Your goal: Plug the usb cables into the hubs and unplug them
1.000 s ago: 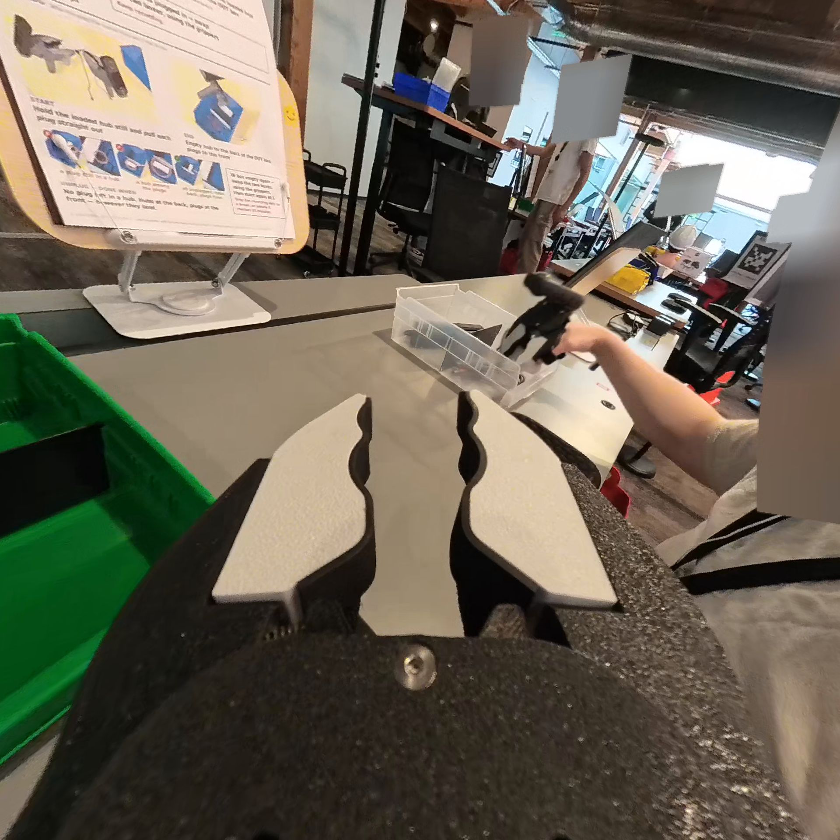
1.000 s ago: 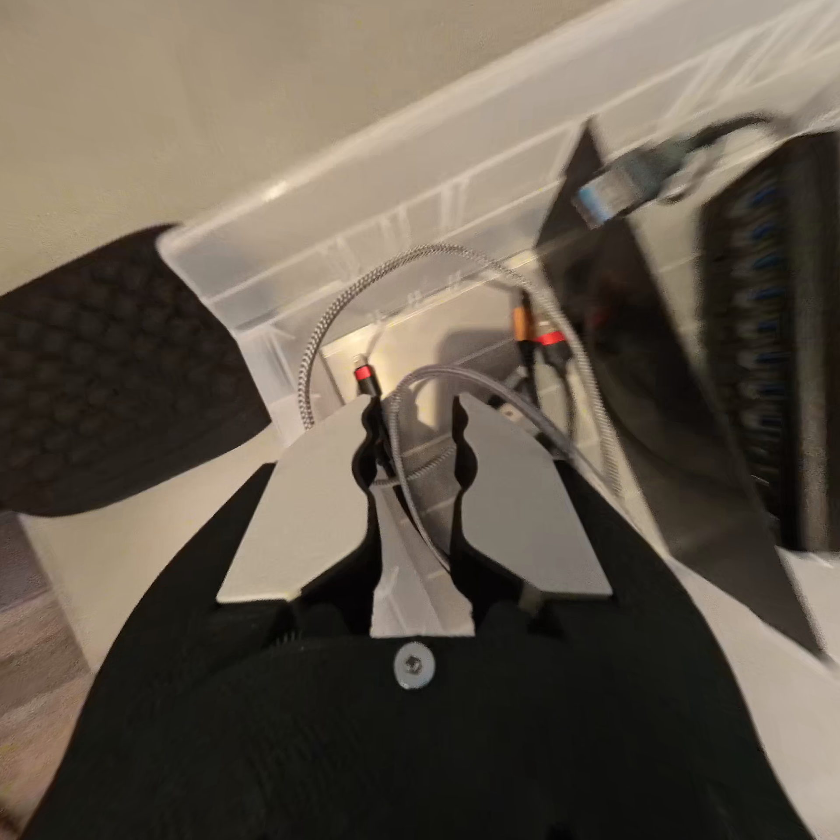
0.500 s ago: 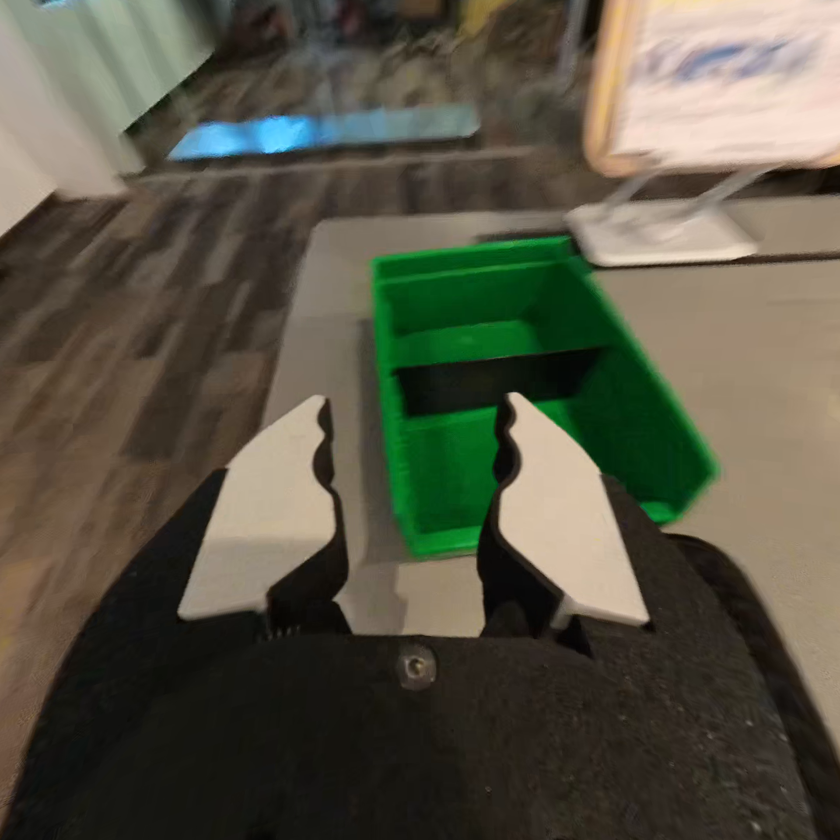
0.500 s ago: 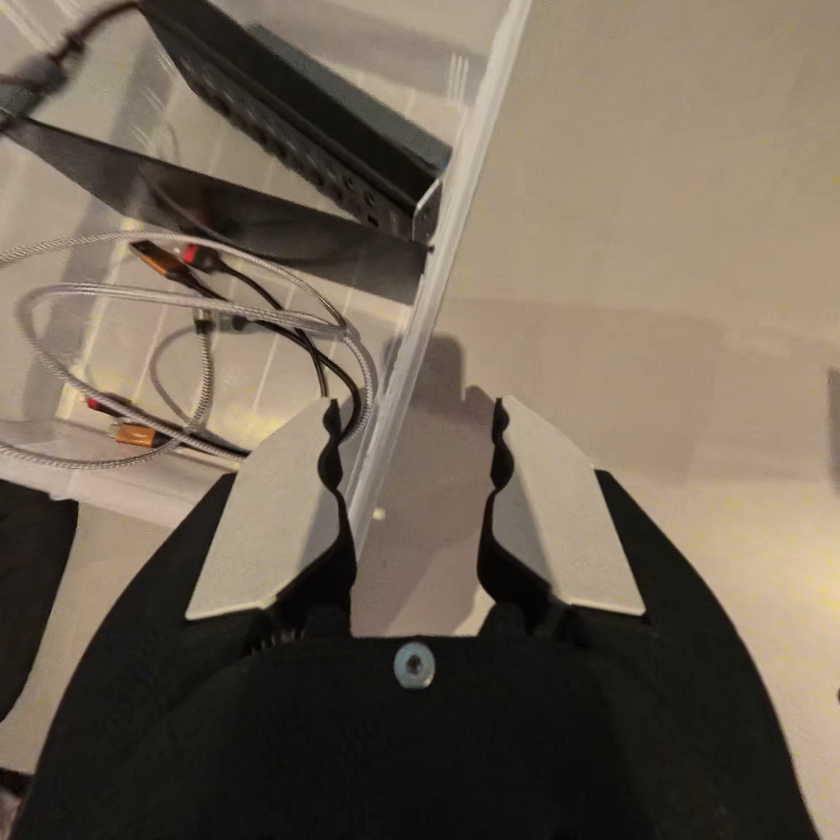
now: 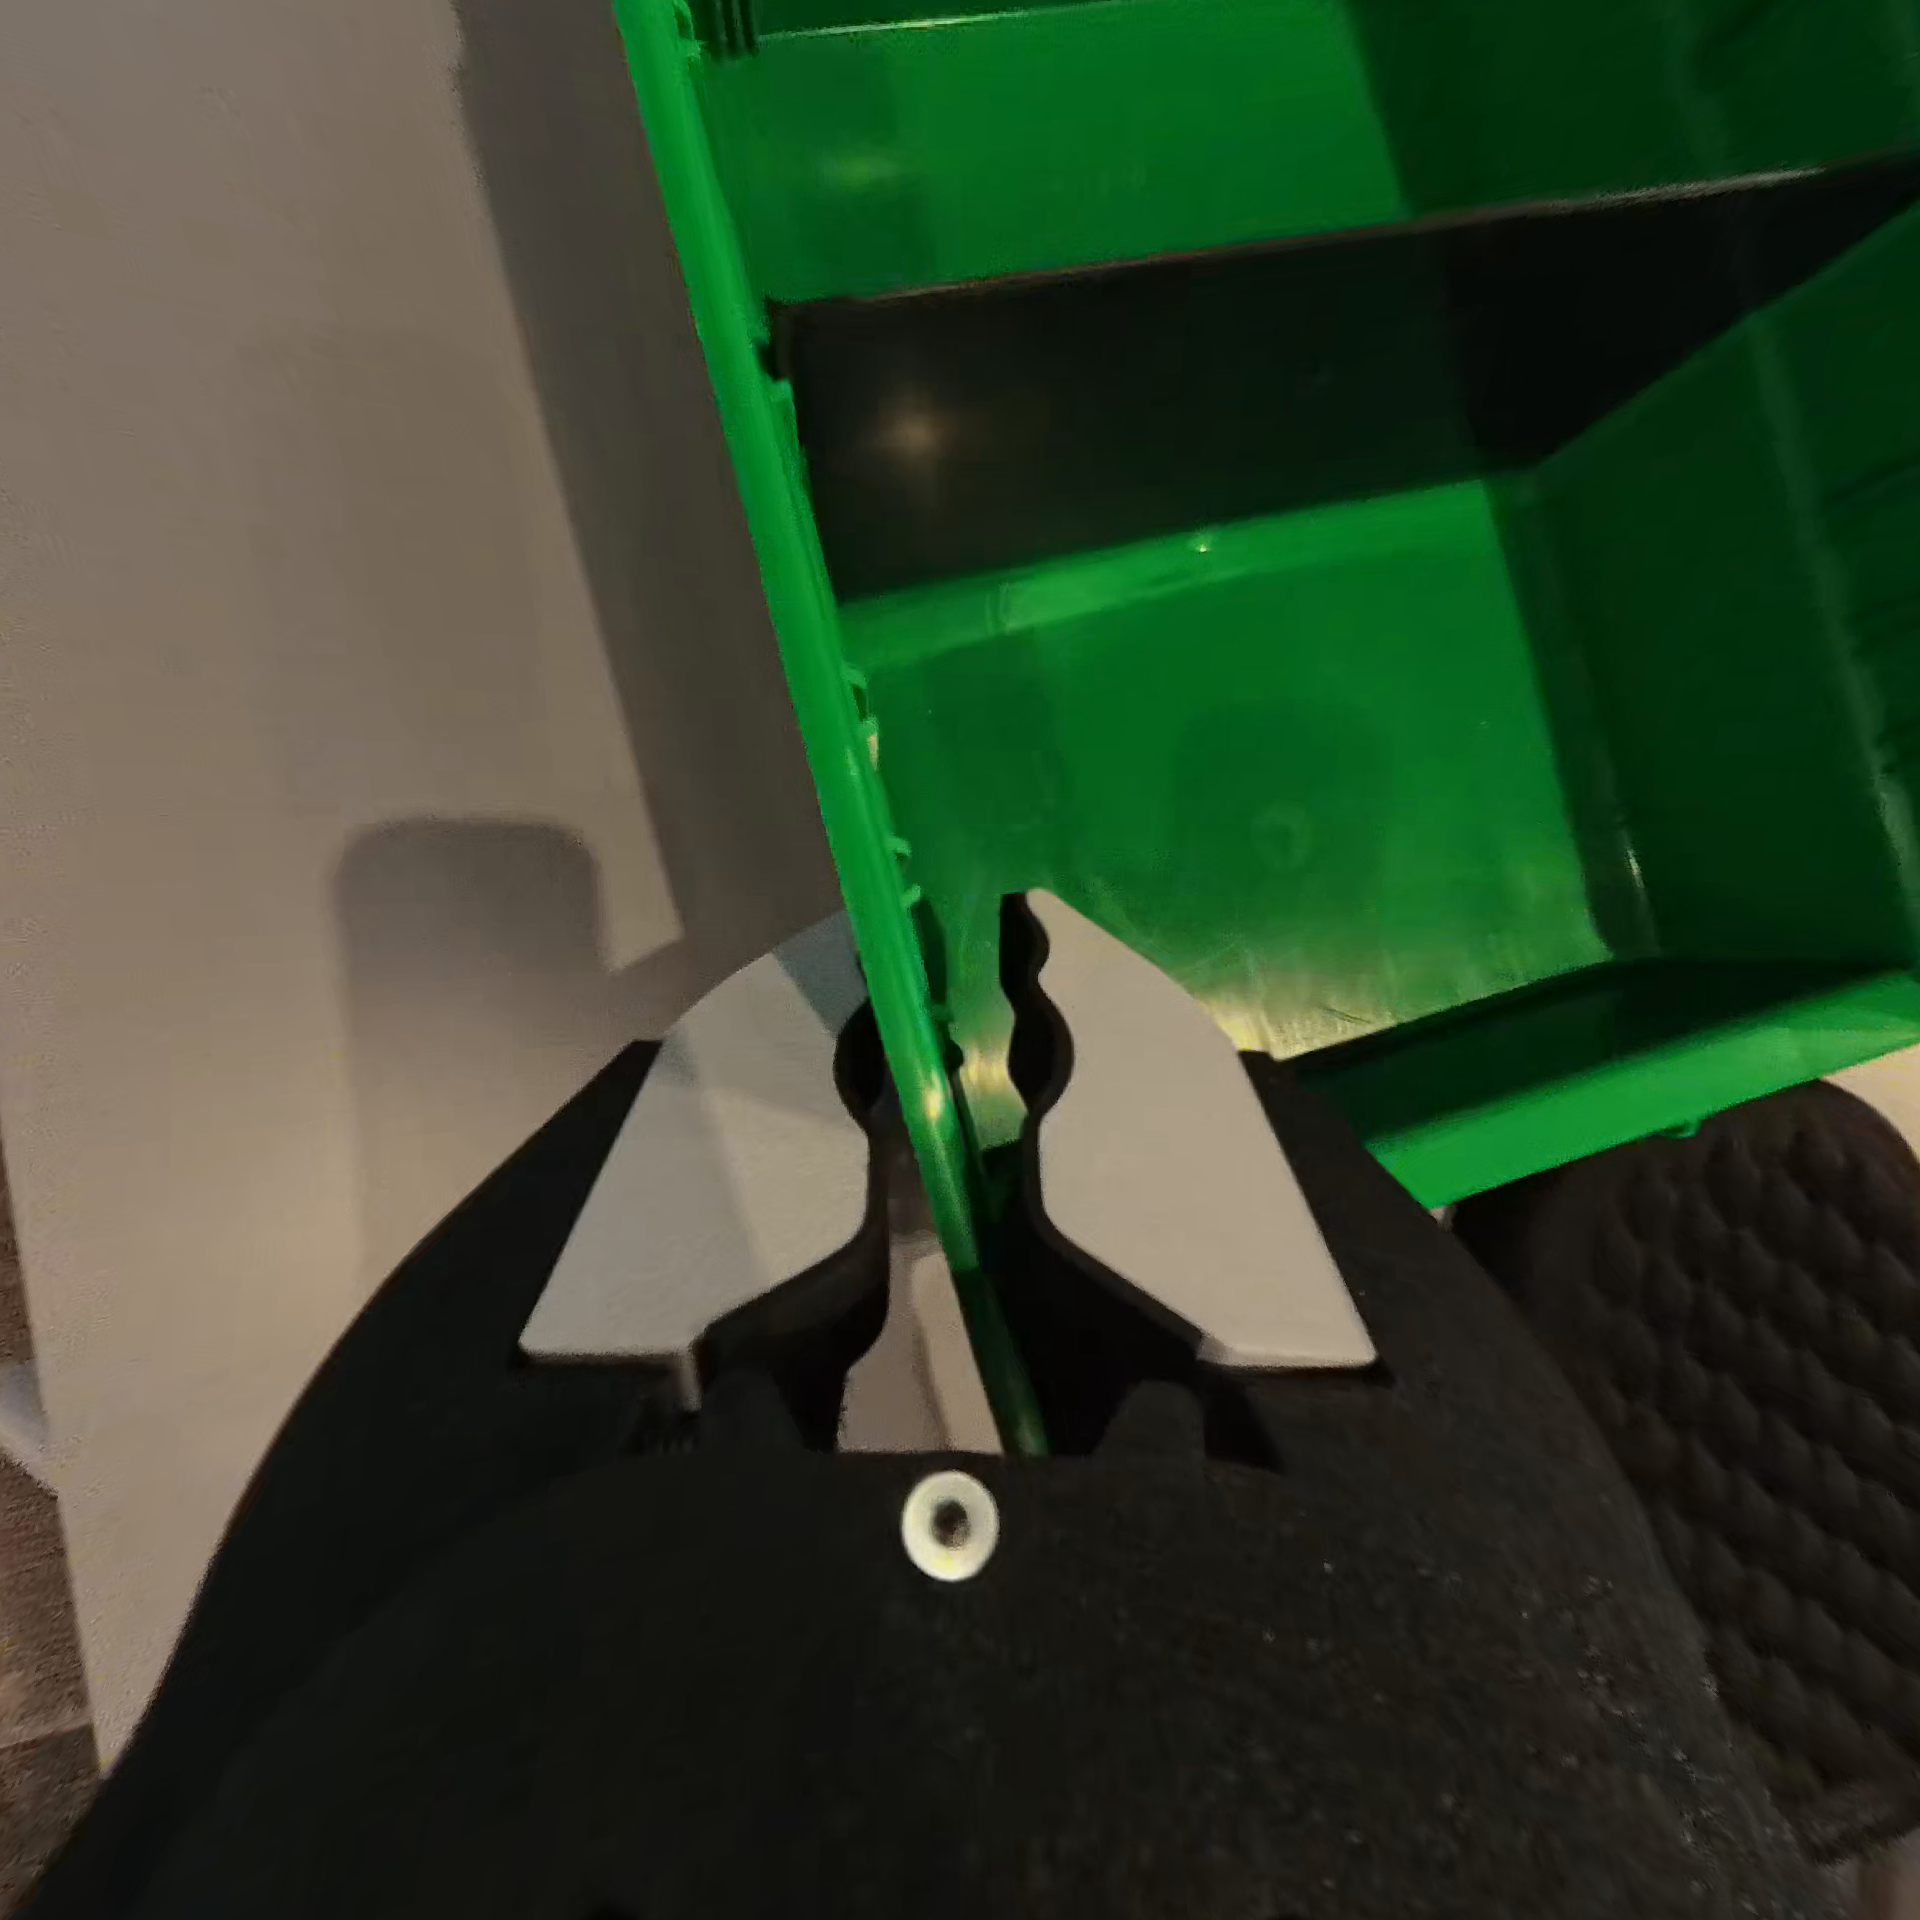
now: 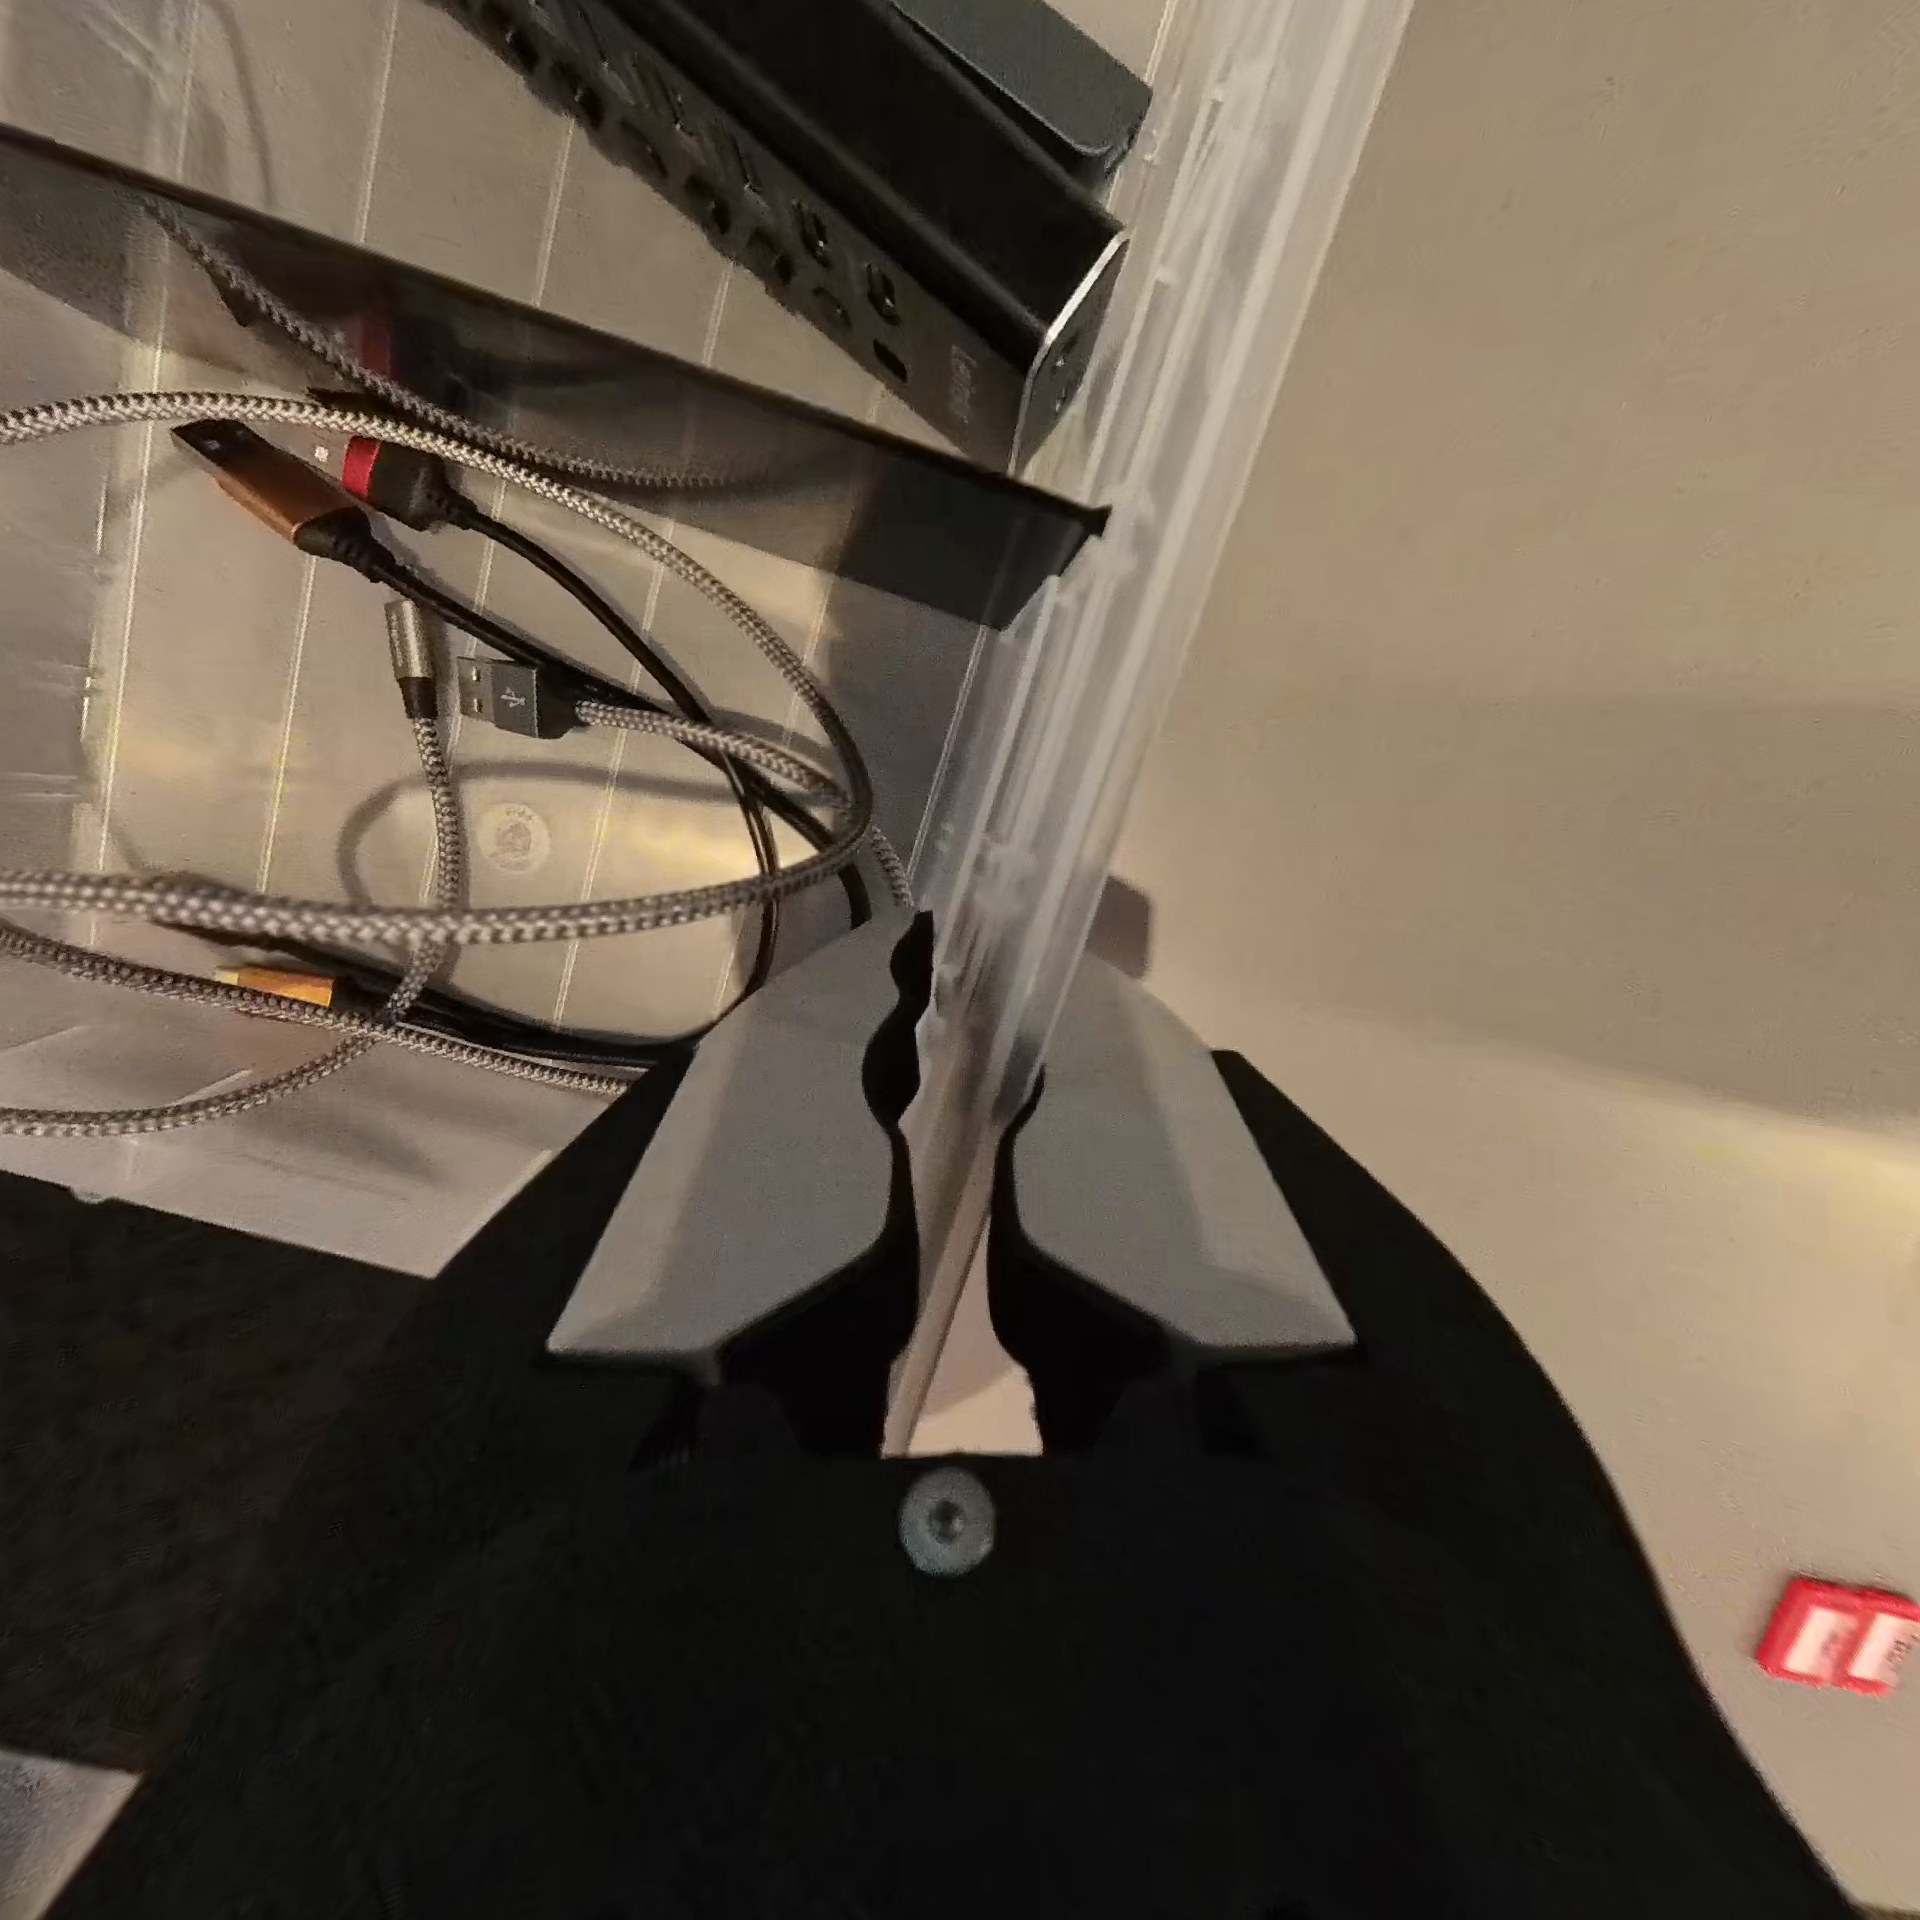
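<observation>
My left gripper (image 5: 940, 935) straddles the left side wall of the green bin (image 5: 790, 520), one finger outside and one inside, closed on the wall. The bin has a black divider (image 5: 1247, 395), and the parts of it I see hold nothing. My right gripper (image 6: 997, 935) is closed on the right side wall of the clear bin (image 6: 1164, 468). In that bin lie several braided USB cables (image 6: 665, 904), a grey USB plug (image 6: 499, 694) and orange and red plugs (image 6: 301, 488). A long black hub (image 6: 831, 249) lies behind a black divider (image 6: 623, 416).
Both bins stand on a light grey table (image 5: 260, 520). A small red object (image 6: 1844, 1652) lies on the table to the right of the clear bin. Black textured foam (image 5: 1714, 1403) shows beside the green bin's near corner. Some 75 centimeters of space lies between my two pairs of fingers.
The left gripper swung from facing the room to the green bin and closed over its side wall. The right gripper moved off the cables to the clear bin's side wall and closed on it.
</observation>
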